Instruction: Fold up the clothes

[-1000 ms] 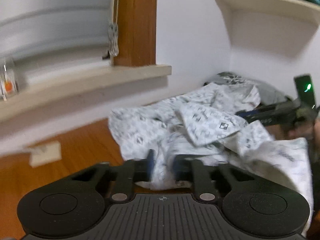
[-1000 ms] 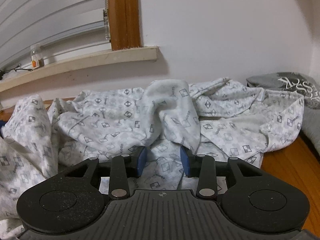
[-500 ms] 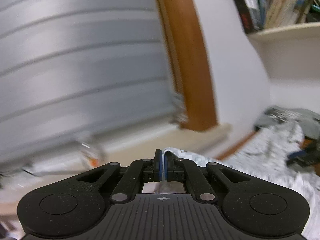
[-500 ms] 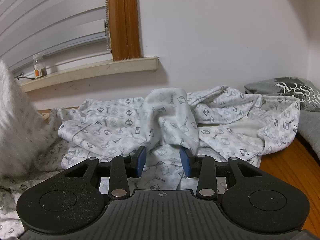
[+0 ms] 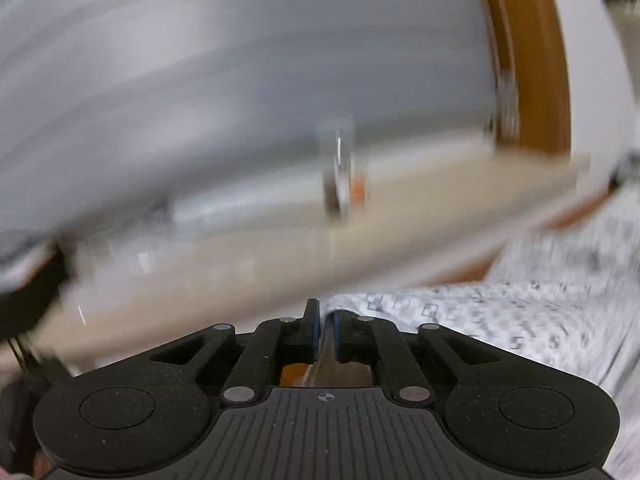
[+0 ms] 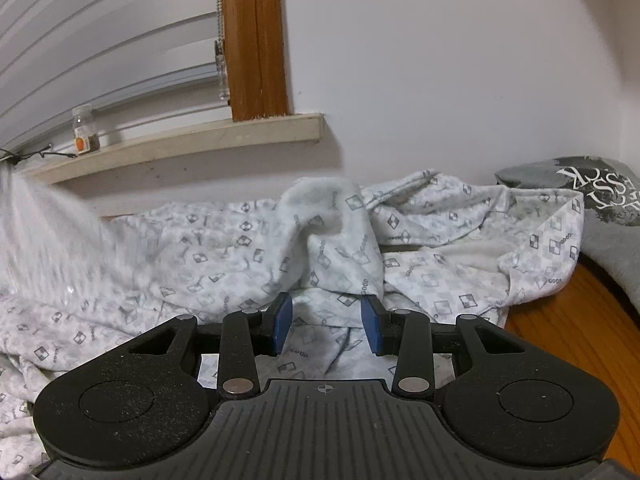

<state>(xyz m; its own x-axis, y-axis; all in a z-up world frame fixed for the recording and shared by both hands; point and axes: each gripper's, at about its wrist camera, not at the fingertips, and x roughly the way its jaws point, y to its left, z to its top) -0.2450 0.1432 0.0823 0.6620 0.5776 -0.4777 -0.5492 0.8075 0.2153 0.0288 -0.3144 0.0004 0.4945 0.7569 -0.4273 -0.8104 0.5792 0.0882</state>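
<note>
Rising in a blurred white sweep at the far left of the right wrist view, the patterned garment (image 6: 328, 248) then spreads rumpled across the wooden floor (image 6: 576, 320) below the windowsill (image 6: 180, 148), white with small grey diamond prints. The left gripper (image 5: 326, 334) is opening, a fabric edge in its narrow gap. The right gripper (image 6: 326, 326) hovers unclenched over a bunched fold, gripping nothing.

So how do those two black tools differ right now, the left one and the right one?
The left tool has its blue pads almost together, just opening, with an edge of the patterned garment between them; the right tool has its pads well apart, gripping nothing. The left tool's view is smeared with motion and faces the windowsill; the right tool's view is sharp, facing the crumpled garment. Both share the same black body and blue pads.
</note>
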